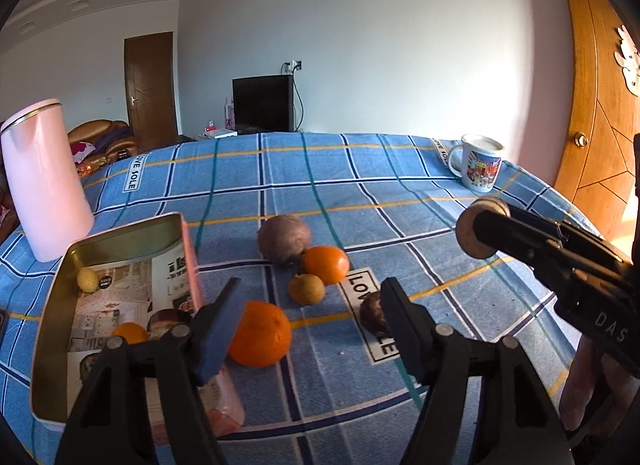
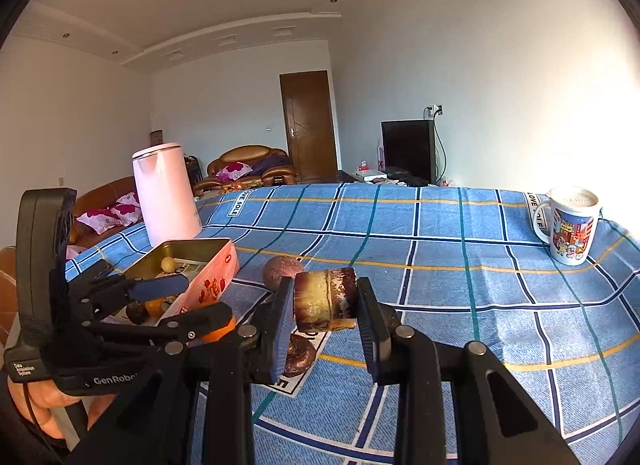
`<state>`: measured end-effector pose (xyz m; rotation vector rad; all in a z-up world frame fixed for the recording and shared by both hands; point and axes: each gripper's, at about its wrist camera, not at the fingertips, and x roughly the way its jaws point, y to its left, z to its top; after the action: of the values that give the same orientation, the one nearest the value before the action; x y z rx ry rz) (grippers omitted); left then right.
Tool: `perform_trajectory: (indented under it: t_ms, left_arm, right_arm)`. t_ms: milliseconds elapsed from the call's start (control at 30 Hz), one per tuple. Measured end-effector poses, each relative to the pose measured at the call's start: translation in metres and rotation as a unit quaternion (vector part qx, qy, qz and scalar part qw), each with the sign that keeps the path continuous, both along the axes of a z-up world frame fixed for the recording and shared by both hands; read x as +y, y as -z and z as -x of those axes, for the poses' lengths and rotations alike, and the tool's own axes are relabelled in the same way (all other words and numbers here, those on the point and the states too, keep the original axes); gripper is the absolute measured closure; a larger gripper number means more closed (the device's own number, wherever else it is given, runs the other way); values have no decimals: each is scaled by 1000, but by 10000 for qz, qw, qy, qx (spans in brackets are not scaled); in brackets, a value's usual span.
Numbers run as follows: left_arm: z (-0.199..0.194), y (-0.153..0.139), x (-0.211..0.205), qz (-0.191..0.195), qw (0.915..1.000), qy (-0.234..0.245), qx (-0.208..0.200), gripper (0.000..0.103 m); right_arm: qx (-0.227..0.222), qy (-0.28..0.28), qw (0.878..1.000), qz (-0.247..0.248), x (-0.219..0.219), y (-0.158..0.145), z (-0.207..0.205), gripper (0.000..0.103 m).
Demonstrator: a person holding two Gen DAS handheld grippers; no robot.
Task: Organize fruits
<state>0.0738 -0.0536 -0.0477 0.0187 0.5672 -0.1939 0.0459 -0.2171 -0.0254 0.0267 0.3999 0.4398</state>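
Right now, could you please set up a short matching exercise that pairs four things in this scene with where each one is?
Things:
1. small yellow fruit
2. brown round fruit
3. cartoon mug
4. large orange

Places:
A. on the cloth, just outside the tin's right wall
B. inside the tin, at its far end
C. at the table's far right corner
D. held in the right gripper, above the table

Pairs: 1-B, 2-D, 3-C, 4-A
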Motion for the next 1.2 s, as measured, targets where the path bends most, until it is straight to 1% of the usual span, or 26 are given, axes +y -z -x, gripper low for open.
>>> perform_trajectory:
  t_ms: [67,100,167,200,267,300,333,467,533,667,800,900,1000,1100,1200]
  left_arm:
    - [-5,0,-16,-35,9996,240,144,32]
    - [-10,2,-23,19,9989,356,303,32]
    - [-20,9,-37,-34,9967,516,629,32]
    - [-24,14,-43,-95,9955,555,768,35]
    - [-32,24,-50,-202,9930,559,1024,43]
    - [-36,28,-52,-176,9911,579,1189,46]
    - [-38,30,-51,-83,9899,585,1290,53]
    - [-41,31,-53,-111,9890,596,1352,65]
    - [-40,30,-50,-24,9889,620,1350,65]
    - [-31,22,-36,194,9905,642,1199,65]
    - [-16,1,-8,225,9960,426,754,65]
    - [-7,-15,20,115,9993,44,339,65]
    - [-4,-28,51,-4,9991,-419,1,65]
    - [-5,-32,80,-51,9963,-849,-116,65]
    - [-9,-29,104,66,9941,-1084,-61,65]
  right_arm:
    - [17,93,10000,1,-7,0,1,71]
    - [12,120,9999,-14,-10,-1,1,71]
    - [-1,181,9998,-58,-18,-1,3,71]
    - [5,201,9998,-87,-21,-1,3,71]
    - [18,221,9996,-147,-27,1,4,71]
    - [21,225,9996,-166,-29,1,5,71]
    - [18,217,9996,-197,-30,1,5,71]
    - [6,189,9996,-196,-29,0,6,71]
    - [10,173,9997,-189,-27,0,6,71]
    - [20,111,9998,-144,-21,-2,3,71]
    - [-8,8,10000,-50,-8,-8,0,71]
    - [-50,-138,9999,39,8,-16,-2,71]
    - [-53,-360,9993,49,29,-24,-6,71]
    - [-29,-569,9983,118,53,-29,-12,71]
    - [80,-808,9966,160,80,-30,-21,71]
